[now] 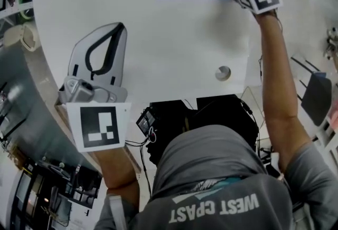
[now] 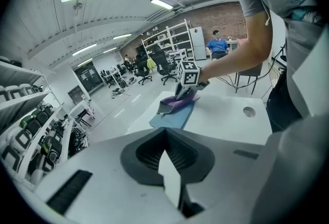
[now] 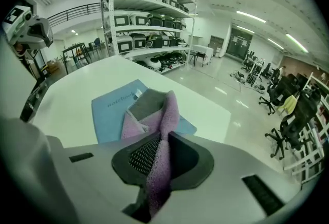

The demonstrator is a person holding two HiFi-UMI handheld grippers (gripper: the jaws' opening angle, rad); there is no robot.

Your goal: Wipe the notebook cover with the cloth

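Purple cloth (image 3: 167,110) pinched in right gripper (image 3: 158,153), draped over flat blue notebook (image 3: 108,106); left gripper (image 1: 120,28) closed, empty

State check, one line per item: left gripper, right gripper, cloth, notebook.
left gripper: shut, nothing between the jaws, held over the table away from the notebook.
right gripper: shut on the cloth.
cloth: purple, pinched in the right jaws, free end bunched on the notebook.
notebook: blue, closed, lying flat on the table, partly under the cloth.
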